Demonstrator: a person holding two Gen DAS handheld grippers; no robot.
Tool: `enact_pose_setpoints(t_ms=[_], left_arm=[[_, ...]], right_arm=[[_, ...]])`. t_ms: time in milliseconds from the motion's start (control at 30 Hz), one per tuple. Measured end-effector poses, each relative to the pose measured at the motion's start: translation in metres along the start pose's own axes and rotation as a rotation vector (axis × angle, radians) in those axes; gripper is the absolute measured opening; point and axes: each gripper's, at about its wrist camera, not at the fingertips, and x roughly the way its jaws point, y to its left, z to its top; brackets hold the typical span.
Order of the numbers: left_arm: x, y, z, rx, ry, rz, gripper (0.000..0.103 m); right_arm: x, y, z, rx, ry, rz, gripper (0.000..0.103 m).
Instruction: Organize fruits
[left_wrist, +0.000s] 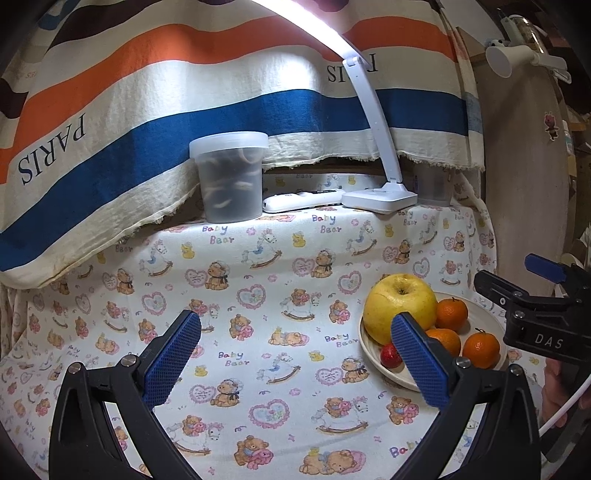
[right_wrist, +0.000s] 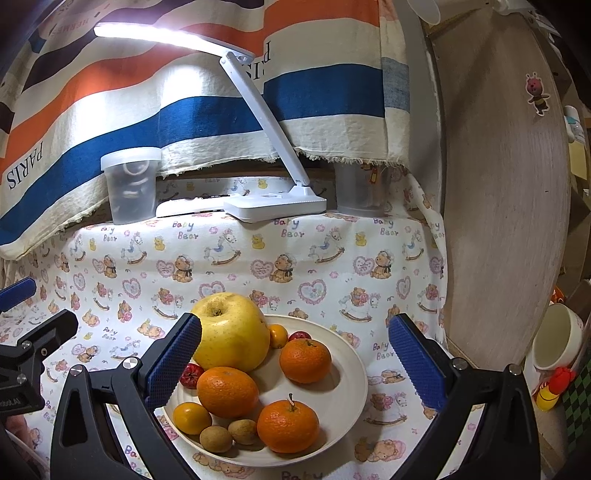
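A cream plate (right_wrist: 351, 373) holds the fruit: a big yellow apple (right_wrist: 231, 332), three oranges (right_wrist: 227, 391), small orange kumquats (right_wrist: 192, 417), two brown longans (right_wrist: 216, 437) and small red fruits (right_wrist: 191, 373). My right gripper (right_wrist: 295, 325) hangs open just above the plate, its left finger beside the apple, with nothing held. In the left wrist view the plate (left_wrist: 484, 314) lies at the right with the apple (left_wrist: 400, 306) on it. My left gripper (left_wrist: 295, 325) is open and empty over bare cloth, left of the plate. The right gripper (left_wrist: 502, 267) shows at that view's right edge.
A bear-print cloth (left_wrist: 258, 295) covers the table. At the back stand a lidded plastic tub (left_wrist: 231, 177), a white remote (left_wrist: 301, 201), a lit desk lamp (left_wrist: 380, 199) and a grey cup (right_wrist: 360, 192). A round wooden board (right_wrist: 506, 184) and a white mug (right_wrist: 556, 341) flank the right side.
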Motion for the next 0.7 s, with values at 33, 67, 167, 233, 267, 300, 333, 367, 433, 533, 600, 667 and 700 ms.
enact_pose_setpoints(t_ms=[33,67,167,233,267,300,333,367,433,533,600,667,700], left_arm=[[0.0003,0.0003,0.0001,-0.002,0.002,0.001,0.102],[0.0008,0.0004,0.0001,-0.002,0.004,0.001,0.102],[0.0009,0.0003,-0.0001,-0.001,0.003,0.001,0.102],[0.0008,0.0,-0.0001,0.001,0.003,0.002,0.102],[0.0008,0.0,-0.0001,0.003,0.002,0.003,0.102],[0.0009,-0.0002,-0.0001,0.006,0.002,0.003,0.102],[0.0009,-0.0004,0.0,0.004,0.003,0.003,0.102],[0.0007,-0.0007,0.0,0.003,0.003,0.002,0.102],[0.0006,-0.0009,0.0001,0.006,0.003,0.003,0.102],[0.0003,-0.0017,0.0002,0.008,0.002,0.001,0.102],[0.0006,-0.0025,0.0001,0.015,0.002,-0.001,0.102],[0.0005,-0.0023,-0.0003,0.019,0.001,-0.001,0.102],[0.0006,-0.0026,-0.0001,0.02,0.001,-0.003,0.102]], right_arm=[[0.0004,0.0004,0.0001,-0.002,0.0,0.002,0.102],[0.0008,0.0004,0.0001,-0.003,0.002,0.004,0.102],[0.0017,0.0016,0.0003,-0.006,0.005,0.006,0.102],[0.0016,0.0018,0.0003,-0.007,0.005,0.005,0.102],[0.0017,0.0015,0.0002,-0.008,0.004,0.005,0.102],[0.0016,0.0017,0.0002,-0.007,0.004,0.005,0.102],[0.0015,0.0017,0.0002,-0.006,0.004,0.005,0.102],[0.0018,0.0012,0.0002,-0.007,0.004,0.004,0.102],[0.0015,0.0016,0.0001,-0.006,0.006,0.005,0.102],[0.0021,0.0019,0.0002,-0.007,0.008,0.005,0.102],[0.0023,0.0022,0.0003,-0.008,0.008,0.005,0.102],[0.0024,0.0022,0.0003,-0.009,0.008,0.006,0.102],[0.0027,0.0018,0.0003,-0.009,0.008,0.005,0.102]])
